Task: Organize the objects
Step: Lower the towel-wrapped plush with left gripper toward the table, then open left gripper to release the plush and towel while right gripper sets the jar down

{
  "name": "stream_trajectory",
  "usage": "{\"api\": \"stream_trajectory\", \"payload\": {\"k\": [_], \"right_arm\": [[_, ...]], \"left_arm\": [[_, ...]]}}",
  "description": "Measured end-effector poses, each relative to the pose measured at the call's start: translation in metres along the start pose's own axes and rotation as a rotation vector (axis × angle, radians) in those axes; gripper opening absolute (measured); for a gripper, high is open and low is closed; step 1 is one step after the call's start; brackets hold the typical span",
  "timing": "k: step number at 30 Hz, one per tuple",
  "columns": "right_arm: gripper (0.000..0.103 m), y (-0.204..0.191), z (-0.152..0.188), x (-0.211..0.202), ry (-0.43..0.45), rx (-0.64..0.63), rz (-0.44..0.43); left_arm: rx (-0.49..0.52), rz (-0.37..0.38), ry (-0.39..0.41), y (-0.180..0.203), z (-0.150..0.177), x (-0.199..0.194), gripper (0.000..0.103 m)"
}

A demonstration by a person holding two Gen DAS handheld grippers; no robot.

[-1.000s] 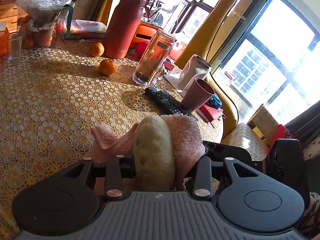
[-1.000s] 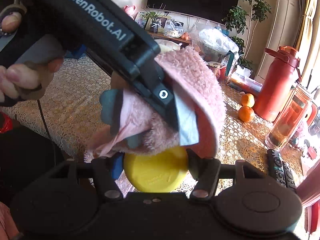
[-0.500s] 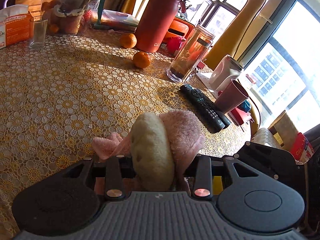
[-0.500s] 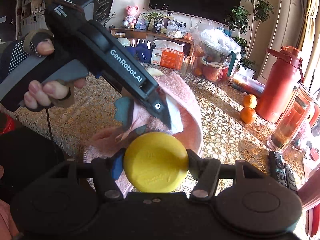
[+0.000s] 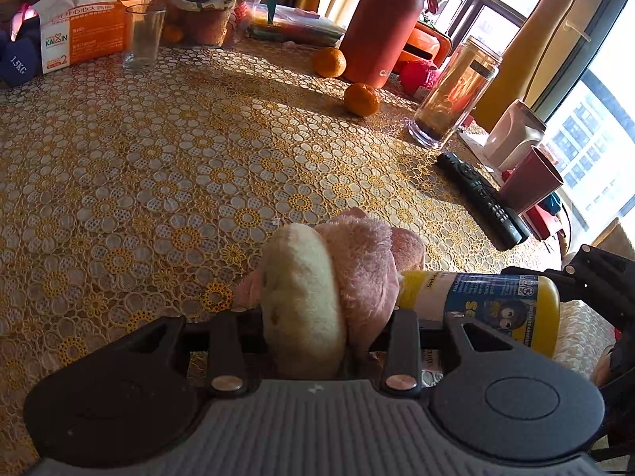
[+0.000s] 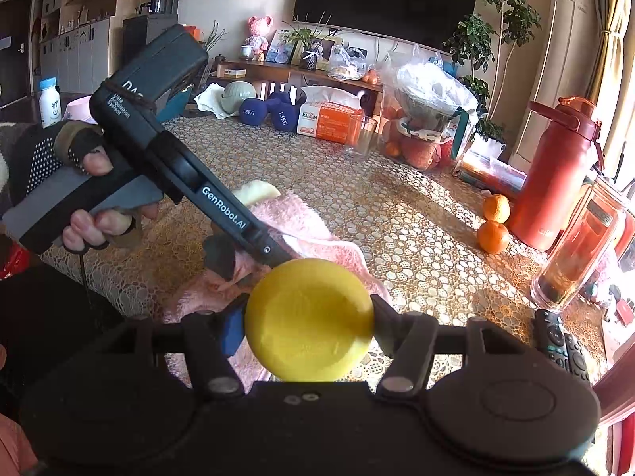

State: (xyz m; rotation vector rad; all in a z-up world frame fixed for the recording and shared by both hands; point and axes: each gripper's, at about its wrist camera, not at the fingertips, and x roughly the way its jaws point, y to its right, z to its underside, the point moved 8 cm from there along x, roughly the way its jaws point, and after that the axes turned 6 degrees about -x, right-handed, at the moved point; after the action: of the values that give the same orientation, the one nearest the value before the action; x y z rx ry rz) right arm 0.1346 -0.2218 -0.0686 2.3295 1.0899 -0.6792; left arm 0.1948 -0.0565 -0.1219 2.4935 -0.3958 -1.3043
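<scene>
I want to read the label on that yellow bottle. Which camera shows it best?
The left wrist view: the yellow bottle lies side-on there, its blue label with a cartoon face facing the camera. The right wrist view shows only the bottle's round yellow end, clamped in the right tool, with no label visible.

Lace-clothed table, oranges, remote
</scene>
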Motion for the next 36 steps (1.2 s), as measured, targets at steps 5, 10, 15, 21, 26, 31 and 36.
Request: {"api": "stream_trajectory", "payload": {"k": [5,10,15,21,26,31,36], "right_arm": [[0.061,0.002,-0.006,0.004,0.000,-0.001,0.008],[0.061,0.005,-0.014,0.013,-0.003,0.001,0.022],[0.062,0.009,-0.024,0.022,-0.008,0.008,0.021],[0.062,0.012,-0.030,0.030,-0.018,0.014,0.030],[0.062,0.020,-0.037,0.041,-0.034,0.013,0.036],[0.063,0.024,-0.038,0.047,-0.049,0.028,0.041],[0.064,0.028,-0.037,0.047,-0.051,0.066,0.041]], "left_arm": [[-0.016,-0.109,0.035,-0.032,-0.012,-0.007,0.038],[-0.072,-0.205,0.044,-0.081,-0.017,-0.014,0.037],[-0.113,-0.207,0.048,-0.097,-0.020,-0.022,0.037],[-0.110,-0.225,0.063,-0.098,-0.022,-0.024,0.042],[-0.112,-0.250,0.086,-0.104,-0.025,-0.030,0.061],[-0.115,-0.266,0.104,-0.111,-0.027,-0.038,0.074],[-0.120,-0.289,0.117,-0.117,-0.025,-0.045,0.079]]}}
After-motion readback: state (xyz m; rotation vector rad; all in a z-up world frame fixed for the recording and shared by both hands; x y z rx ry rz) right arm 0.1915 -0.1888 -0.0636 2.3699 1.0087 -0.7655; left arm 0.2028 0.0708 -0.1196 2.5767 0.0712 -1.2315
